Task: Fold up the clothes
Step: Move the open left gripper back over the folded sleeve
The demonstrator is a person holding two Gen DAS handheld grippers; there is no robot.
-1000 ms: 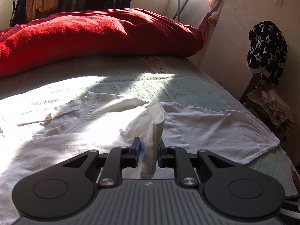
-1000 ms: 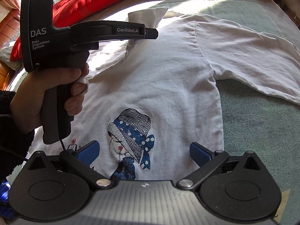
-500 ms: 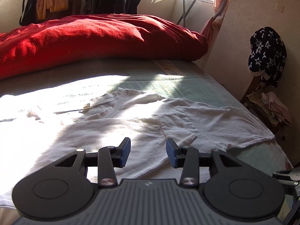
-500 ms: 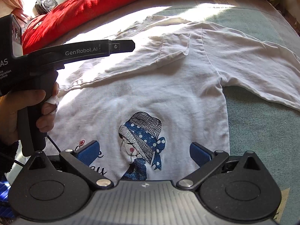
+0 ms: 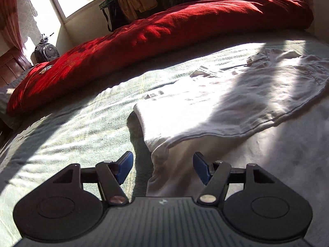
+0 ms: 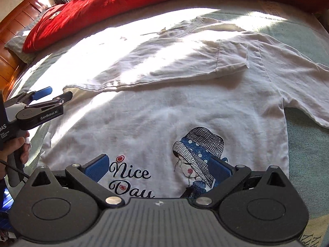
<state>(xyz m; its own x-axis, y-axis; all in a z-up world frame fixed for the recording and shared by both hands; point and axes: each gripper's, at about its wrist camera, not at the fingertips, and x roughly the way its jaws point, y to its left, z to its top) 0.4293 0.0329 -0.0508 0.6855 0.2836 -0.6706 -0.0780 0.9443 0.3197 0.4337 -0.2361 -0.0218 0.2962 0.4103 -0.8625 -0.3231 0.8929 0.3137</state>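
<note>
Because the white T-shirt (image 6: 185, 107) lies flat on the green bedcover (image 5: 72, 127) with its left sleeve already turned in across the chest, my left gripper (image 5: 162, 167) sits low at the shirt's near-left edge with nothing in it, its blue pads spread wide on either side of the cloth's border. In the right wrist view that same gripper (image 6: 51, 95) shows at the far left, held in my hand (image 6: 19, 150), jaws apart and just off the folded side. The folded sleeve (image 6: 164, 61) rests as a flat band so the left edge runs straight, which I judge is meant to give a clean line for the next fold. Further right, my right gripper (image 6: 158, 168) hovers over the printed hem, pads spread around the lettering and gripping nothing. The right sleeve (image 6: 304, 86) lies stretched out over the bedcover at far right. The red quilt (image 5: 164, 30) is bunched along the far side, clear of the shirt.
</note>
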